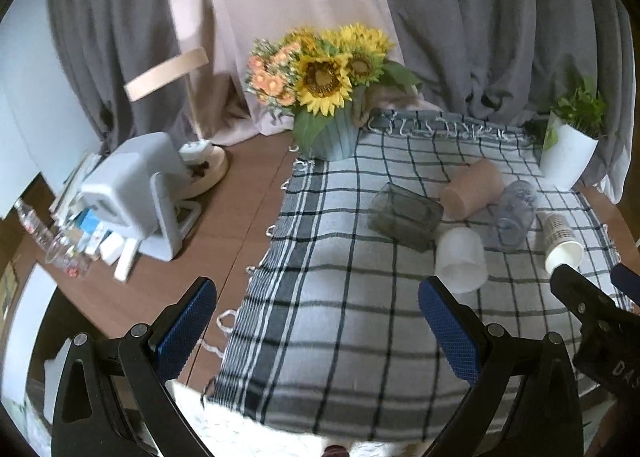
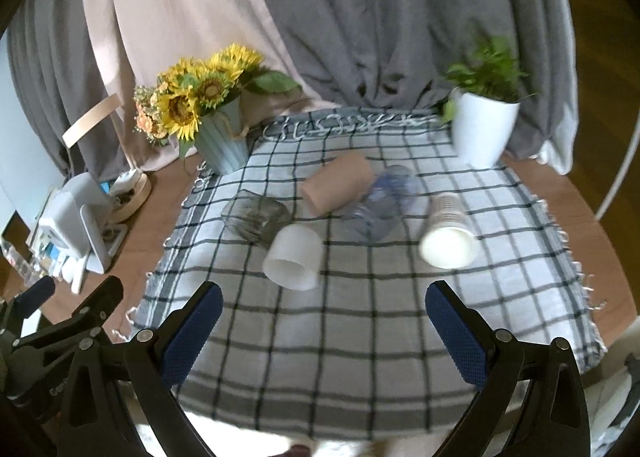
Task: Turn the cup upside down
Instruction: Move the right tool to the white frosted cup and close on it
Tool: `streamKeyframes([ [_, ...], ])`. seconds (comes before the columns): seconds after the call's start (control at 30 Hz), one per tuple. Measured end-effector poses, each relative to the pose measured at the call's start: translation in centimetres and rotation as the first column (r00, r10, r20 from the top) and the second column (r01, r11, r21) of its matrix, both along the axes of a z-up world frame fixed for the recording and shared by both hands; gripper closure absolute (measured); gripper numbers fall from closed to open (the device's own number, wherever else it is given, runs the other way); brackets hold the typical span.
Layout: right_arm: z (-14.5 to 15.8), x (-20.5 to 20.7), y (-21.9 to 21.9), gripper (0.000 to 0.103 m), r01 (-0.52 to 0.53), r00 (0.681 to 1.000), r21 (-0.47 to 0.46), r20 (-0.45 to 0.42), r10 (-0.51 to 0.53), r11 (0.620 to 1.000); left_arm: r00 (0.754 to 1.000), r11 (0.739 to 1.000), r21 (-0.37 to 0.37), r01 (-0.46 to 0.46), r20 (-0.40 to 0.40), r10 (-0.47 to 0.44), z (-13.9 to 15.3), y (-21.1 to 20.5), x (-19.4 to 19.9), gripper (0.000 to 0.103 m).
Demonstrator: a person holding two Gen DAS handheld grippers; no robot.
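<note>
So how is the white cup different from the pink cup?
The white cup is pale and milky; the pink cup is solid peach-pink. The white cup lies nearer the grippers, the pink cup farther back, beside the clear cup. Both lie tipped on their sides on the checked cloth.

A brown wooden table [image 2: 560, 193] carries a checked cloth [image 2: 360, 317] strewn with tipped cups [image 2: 292, 257].

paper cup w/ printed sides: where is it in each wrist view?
Left wrist: paper cup lies on its side at far right on the checked cloth, mouth toward the camera.
Right wrist: same cup right of centre, mouth toward the camera.
Shared landmark: white plant pot behind it.
</note>
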State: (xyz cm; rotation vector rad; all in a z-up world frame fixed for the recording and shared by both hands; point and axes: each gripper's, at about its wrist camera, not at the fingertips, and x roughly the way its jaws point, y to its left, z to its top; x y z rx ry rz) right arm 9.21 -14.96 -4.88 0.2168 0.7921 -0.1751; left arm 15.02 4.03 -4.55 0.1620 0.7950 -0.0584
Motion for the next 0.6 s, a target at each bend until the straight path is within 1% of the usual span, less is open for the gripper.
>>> streamKeyframes([
  [0.13,-1.3,4.2,0.6,0.001,0.003,0.998,0.033,-0.057,-0.001,0.999,0.998,0.999,0.004,0.045,-0.049,-0.045,-1.4,0.2,3.7,0.0],
  [0.3,-3.1,8.3,1.0,0.002,0.024,0.992,0.044,-0.122,-0.019,0.999,0.99,0.996,0.005,0.088,-0.111,-0.087,-3.4,0.1,7.4,0.0],
  [0.33,-3.7,9.3,1.0,0.002,0.033,0.989,0.048,-0.145,-0.026,0.998,0.988,0.995,0.003,0.097,-0.124,-0.096,-3.7,0.0,8.2,0.0],
  [0.4,-4.4,10.5,1.0,0.002,0.043,0.984,0.06,-0.175,-0.032,0.997,0.982,0.993,0.006,0.117,-0.149,-0.114,-4.5,-0.2,9.5,0.0],
  [0.5,-5.9,12.4,0.8,0.006,0.06,0.973,0.085,-0.229,-0.039,0.995,0.974,0.991,0.011,0.136,-0.184,-0.132,-5.8,-0.4,11.2,0.0],
  [0.6,-7.2,13.6,0.6,0.009,0.074,0.962,0.104,-0.27,-0.043,0.992,0.962,0.989,-0.001,0.147,-0.234,-0.144,-7.3,-0.6,12.7,0.0],
])
